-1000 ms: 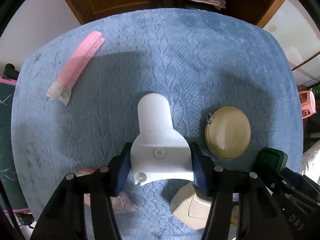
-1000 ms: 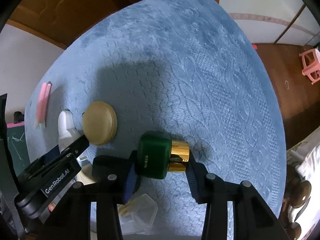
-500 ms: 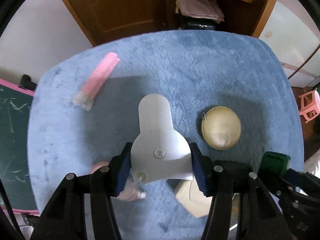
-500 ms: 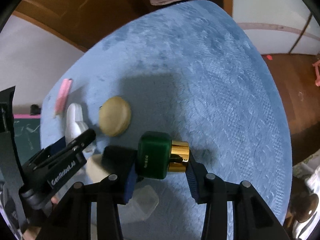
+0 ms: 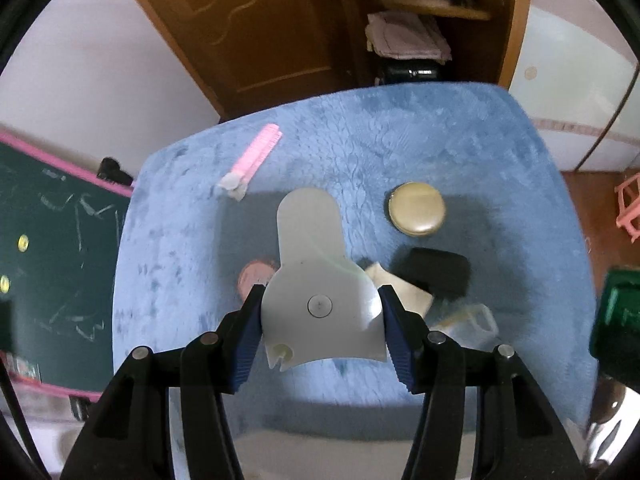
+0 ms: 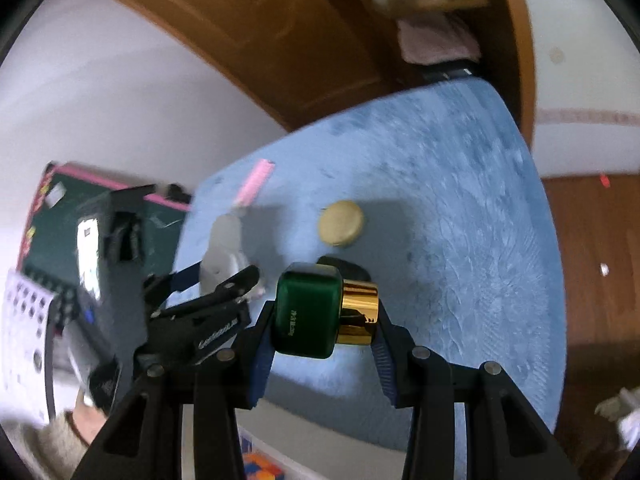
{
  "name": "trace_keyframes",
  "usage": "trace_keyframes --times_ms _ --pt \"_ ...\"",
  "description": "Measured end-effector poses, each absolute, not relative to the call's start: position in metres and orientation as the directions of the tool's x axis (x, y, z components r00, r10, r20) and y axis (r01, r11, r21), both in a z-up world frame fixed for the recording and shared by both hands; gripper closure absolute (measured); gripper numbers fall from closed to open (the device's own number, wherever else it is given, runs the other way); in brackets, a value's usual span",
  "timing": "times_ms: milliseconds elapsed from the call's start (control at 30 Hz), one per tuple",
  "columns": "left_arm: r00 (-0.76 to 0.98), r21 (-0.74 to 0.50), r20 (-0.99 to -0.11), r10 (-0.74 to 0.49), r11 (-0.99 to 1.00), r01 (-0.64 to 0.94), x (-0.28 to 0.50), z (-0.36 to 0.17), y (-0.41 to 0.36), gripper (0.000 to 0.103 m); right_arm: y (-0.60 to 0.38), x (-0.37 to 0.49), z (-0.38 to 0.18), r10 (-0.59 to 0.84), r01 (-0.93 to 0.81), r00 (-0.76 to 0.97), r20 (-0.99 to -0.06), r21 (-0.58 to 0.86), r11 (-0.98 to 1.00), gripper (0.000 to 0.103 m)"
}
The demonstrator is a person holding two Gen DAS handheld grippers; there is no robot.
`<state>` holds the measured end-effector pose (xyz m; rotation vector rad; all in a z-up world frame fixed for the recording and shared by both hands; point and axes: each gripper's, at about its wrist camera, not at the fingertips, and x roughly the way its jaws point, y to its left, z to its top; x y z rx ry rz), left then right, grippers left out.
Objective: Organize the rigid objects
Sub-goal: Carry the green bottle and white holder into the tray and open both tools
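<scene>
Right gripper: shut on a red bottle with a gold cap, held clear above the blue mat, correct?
Not quite. The bottle with a gold cap in the right gripper is dark green, not red, as the right wrist view shows. The rest holds: it is gripped above the blue mat.

Pink disc (image 5: 256, 276) half hidden behind white scraper (image 5: 316, 280); green bottle (image 5: 618, 312) cut off, blurred, far right of scraper.

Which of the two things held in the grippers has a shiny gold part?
The green bottle in the right gripper: it has a gold cap. The left gripper holds a plain white plastic piece.
</scene>
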<state>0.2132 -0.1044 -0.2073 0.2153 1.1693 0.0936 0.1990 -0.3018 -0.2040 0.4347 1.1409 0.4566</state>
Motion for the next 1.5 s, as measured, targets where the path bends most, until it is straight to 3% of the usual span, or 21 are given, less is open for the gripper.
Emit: trace_keyframes --times_ms 400,967,1500 --pt "0.299 0.242 -0.932 0.207 0.966 0.085 0.147 -0.174 -0.112 0.044 -0.301 0.112 -0.135 0.582 -0.447 0.438 -0.686 0.396 0.802 0.059" --pt "0.031 0.143 -0.990 0.139 0.973 0.180 0.060 -0.220 -0.096 0.044 -0.248 0.033 -0.190 0.532 -0.583 0.259 -0.806 0.308 0.752 0.059" --pt "0.064 0.024 -0.998 0.006 0.956 0.293 0.036 -0.252 -0.085 0.043 -0.211 0.012 -0.245 0.316 -0.546 0.171 -0.933 0.177 0.819 0.058"
